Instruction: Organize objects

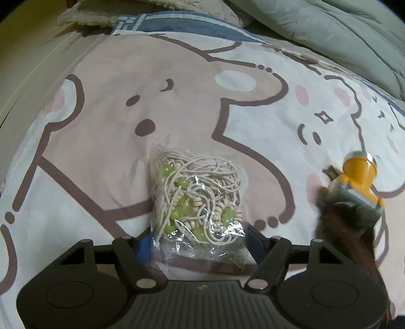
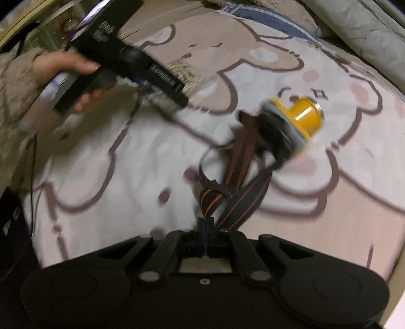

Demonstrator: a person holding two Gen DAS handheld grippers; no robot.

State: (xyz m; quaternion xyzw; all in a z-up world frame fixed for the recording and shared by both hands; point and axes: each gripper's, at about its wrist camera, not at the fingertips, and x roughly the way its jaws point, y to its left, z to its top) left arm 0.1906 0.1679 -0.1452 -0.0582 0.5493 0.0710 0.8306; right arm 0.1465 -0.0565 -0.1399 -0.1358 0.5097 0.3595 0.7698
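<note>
A clear plastic bag (image 1: 197,200) of cream cords and green beads lies on the cartoon bedsheet (image 1: 126,83). My left gripper (image 1: 201,241) points down over its near end, one blue pad on each side of the bag and close against its plastic edges, with no squeeze to be seen. My right gripper (image 2: 206,226) is shut on the black strap with orange stripes (image 2: 240,162) of a yellow headlamp (image 2: 301,117). The lamp hangs off the strap above the sheet, blurred. In the left wrist view the headlamp (image 1: 359,174) shows at the right edge.
A grey-green quilt (image 1: 341,33) is bunched at the far right of the bed, and a fluffy cream blanket (image 1: 83,12) lies at the far left. A person's hand (image 2: 63,65) in a fuzzy sleeve holds the left gripper's handle.
</note>
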